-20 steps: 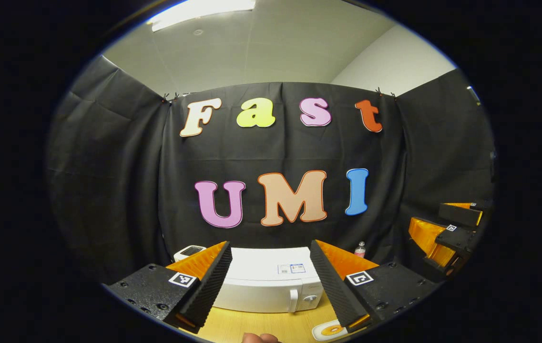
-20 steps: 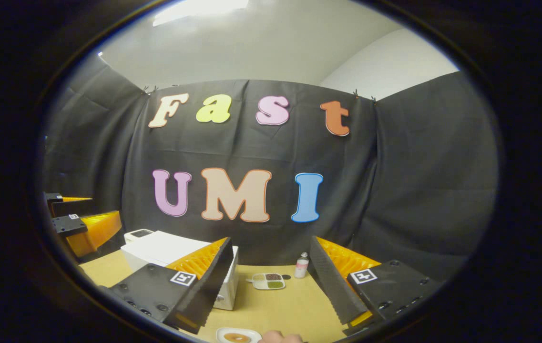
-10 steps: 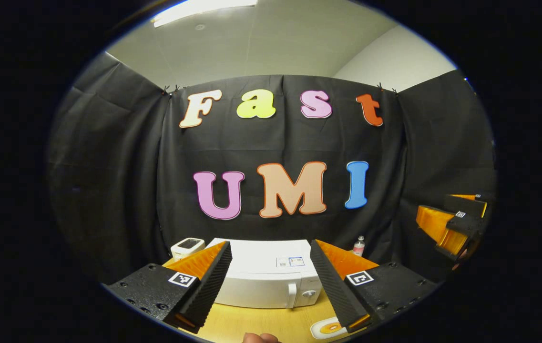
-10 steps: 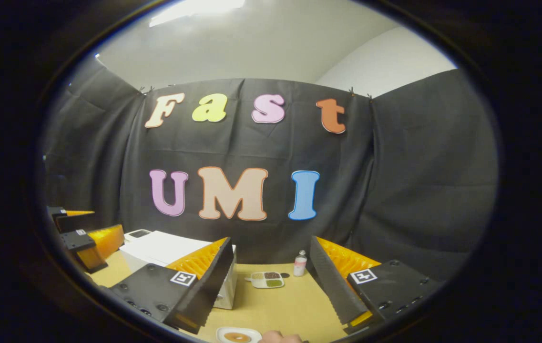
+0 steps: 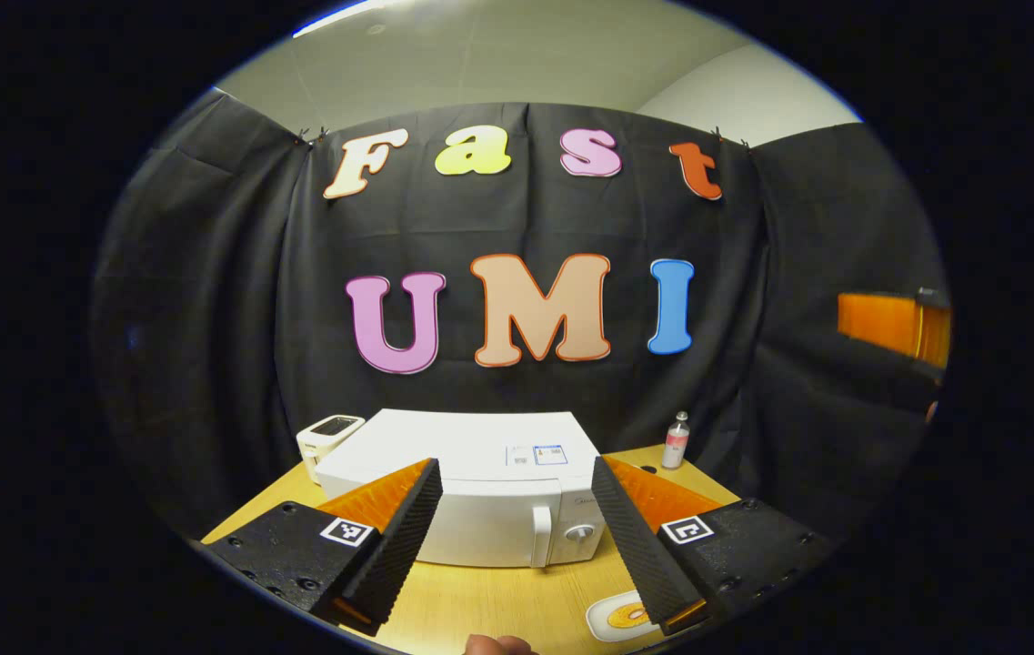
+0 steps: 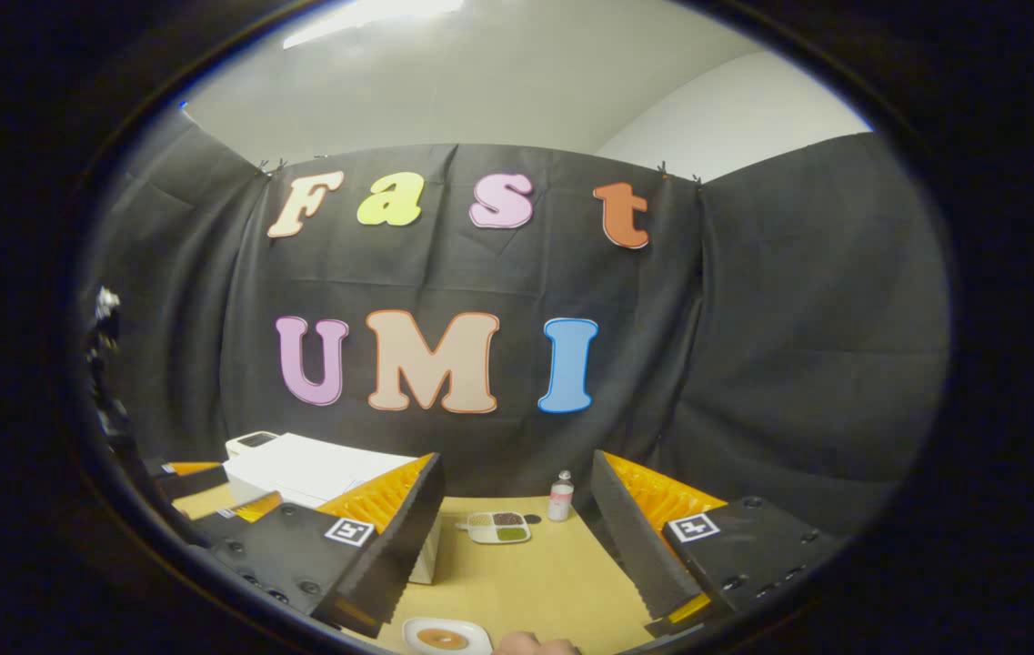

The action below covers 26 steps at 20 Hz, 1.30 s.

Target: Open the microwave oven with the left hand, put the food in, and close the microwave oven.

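The white microwave (image 5: 480,509) stands on the wooden table (image 5: 498,605) with its door shut, its handle (image 5: 541,537) and knob at the right side of the front. My left gripper (image 5: 514,466) is open and hangs in front of it, apart from it, holding nothing. A white plate with a round brown food (image 5: 618,617) lies on the table near the right finger. In the right gripper view the plate (image 6: 446,637) sits close in front of my open, unloaded right gripper (image 6: 517,459), with the microwave (image 6: 316,468) at the left. The left gripper (image 6: 216,491) shows low at the left there.
A small white appliance (image 5: 327,437) stands left of the microwave. A small bottle (image 6: 560,498) and a divided dish (image 6: 498,527) of green and dark contents sit at the back of the table. The right gripper (image 5: 894,326) is a blur at the far right. A fingertip (image 5: 498,644) pokes in below.
My left gripper has tilted down and come nearer, so the microwave looks larger and higher. In the right gripper view the left gripper has sunk. Both stay open.
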Available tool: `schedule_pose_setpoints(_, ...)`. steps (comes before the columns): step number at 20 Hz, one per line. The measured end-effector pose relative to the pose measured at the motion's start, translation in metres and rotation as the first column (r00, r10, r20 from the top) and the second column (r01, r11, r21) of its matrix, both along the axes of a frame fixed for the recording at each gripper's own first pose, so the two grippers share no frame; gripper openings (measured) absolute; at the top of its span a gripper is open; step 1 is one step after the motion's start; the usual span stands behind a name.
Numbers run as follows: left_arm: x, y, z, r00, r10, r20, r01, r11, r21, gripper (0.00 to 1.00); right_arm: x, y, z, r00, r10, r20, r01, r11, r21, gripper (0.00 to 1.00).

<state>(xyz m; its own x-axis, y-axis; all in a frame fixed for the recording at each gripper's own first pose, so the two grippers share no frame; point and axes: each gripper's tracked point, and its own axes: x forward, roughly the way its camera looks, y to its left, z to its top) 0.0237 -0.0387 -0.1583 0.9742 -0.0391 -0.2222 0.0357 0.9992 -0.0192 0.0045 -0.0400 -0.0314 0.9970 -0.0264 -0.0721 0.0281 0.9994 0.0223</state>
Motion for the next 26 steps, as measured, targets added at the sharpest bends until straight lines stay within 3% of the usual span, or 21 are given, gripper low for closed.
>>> schedule_pose_setpoints(6, 0.018, -0.029, -0.105, 0.985, -0.094, -0.144, 0.091, 0.996, -0.023, 0.99, -0.006, -0.019, 0.006, 0.999, -0.038, 0.011, 0.039, 0.999, -0.01, 0.96)
schedule_pose_setpoints(13, 0.056, -0.028, -0.173, 0.968, -0.074, -0.24, 0.075, 0.997, -0.007, 0.99, -0.016, -0.043, 0.013, 0.994, -0.103, 0.02, 0.104, 0.994, -0.018, 0.96)
schedule_pose_setpoints(22, 0.085, -0.03, -0.203, 0.958, -0.063, -0.281, 0.074, 0.997, 0.029, 1.0, -0.024, -0.063, 0.015, 0.988, -0.155, 0.02, 0.155, 0.988, -0.022, 0.96)
schedule_pose_setpoints(23, 0.086, -0.033, -0.205, 0.955, -0.074, -0.286, 0.084, 0.996, 0.023, 1.0, -0.025, -0.064, 0.016, 0.987, -0.157, 0.021, 0.157, 0.987, -0.025, 1.0)
schedule_pose_setpoints(26, 0.088, -0.036, -0.209, 0.948, -0.103, -0.3, 0.119, 0.992, 0.036, 0.96, -0.026, -0.069, 0.012, 0.986, -0.166, 0.014, 0.166, 0.985, -0.037, 0.96)
